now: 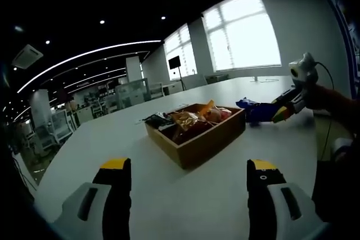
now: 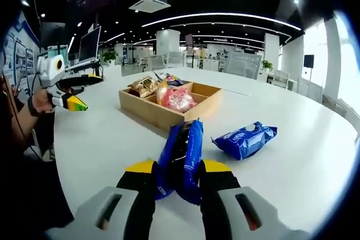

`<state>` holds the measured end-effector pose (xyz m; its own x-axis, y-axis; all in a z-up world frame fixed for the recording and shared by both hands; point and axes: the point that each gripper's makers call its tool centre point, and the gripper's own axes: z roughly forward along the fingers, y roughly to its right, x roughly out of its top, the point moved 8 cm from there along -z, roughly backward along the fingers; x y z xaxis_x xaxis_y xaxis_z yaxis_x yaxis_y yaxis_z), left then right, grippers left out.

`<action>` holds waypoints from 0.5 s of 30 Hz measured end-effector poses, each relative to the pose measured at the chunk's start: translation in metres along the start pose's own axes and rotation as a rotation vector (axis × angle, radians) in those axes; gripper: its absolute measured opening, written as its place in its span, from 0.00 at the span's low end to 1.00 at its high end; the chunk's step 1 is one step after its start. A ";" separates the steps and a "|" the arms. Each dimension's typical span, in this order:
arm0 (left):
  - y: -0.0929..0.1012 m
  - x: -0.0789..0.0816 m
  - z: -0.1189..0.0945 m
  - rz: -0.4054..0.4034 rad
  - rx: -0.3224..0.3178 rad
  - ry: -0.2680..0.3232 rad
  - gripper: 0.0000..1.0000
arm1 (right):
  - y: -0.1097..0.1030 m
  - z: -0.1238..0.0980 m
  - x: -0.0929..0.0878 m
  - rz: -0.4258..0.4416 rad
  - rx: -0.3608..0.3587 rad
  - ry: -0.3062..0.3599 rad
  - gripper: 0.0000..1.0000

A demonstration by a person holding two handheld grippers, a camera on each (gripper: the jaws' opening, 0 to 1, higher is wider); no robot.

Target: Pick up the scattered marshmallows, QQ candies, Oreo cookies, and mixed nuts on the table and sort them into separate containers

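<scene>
Right gripper [image 2: 177,182] is clamped on a blue Oreo pack [image 2: 181,161], jaws pressed against both its sides, pack held just above the white table [image 2: 101,139]. A second blue Oreo pack [image 2: 245,139] lies flat on the table just beside the held one, nearer the table's far-right edge. Wooden tray [image 2: 147,112] with dividers sits toward the middle of the table, beyond both packs; it holds a red candy bag [image 2: 179,99], a gold snack bag [image 2: 144,86] and a few more wrappers at the back (too small to tell what).

Left gripper [image 1: 189,186] has jaws wide apart, nothing between them, hovering over bare table near the near edge. Ahead of it in the left gripper view the same tray [image 1: 202,145] shows orange and red packets [image 1: 197,119] inside (contents crowded). Past the tray, the right gripper comes in from the right with the blue pack in its jaws.
</scene>
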<state>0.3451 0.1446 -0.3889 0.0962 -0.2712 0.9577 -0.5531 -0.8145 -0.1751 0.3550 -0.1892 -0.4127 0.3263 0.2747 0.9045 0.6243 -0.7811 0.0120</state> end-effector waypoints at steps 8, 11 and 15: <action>-0.001 0.001 -0.001 0.008 0.004 -0.005 0.88 | 0.001 -0.012 0.015 -0.010 0.023 0.052 0.25; -0.001 0.003 -0.001 0.010 0.003 -0.002 0.88 | 0.003 -0.018 0.026 0.000 0.060 0.107 0.25; -0.001 0.003 -0.001 0.015 0.003 -0.002 0.87 | 0.010 -0.023 0.038 0.000 0.069 0.137 0.25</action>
<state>0.3454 0.1446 -0.3854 0.0898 -0.2849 0.9543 -0.5518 -0.8119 -0.1905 0.3568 -0.1993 -0.3687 0.2295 0.1921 0.9542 0.6730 -0.7395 -0.0130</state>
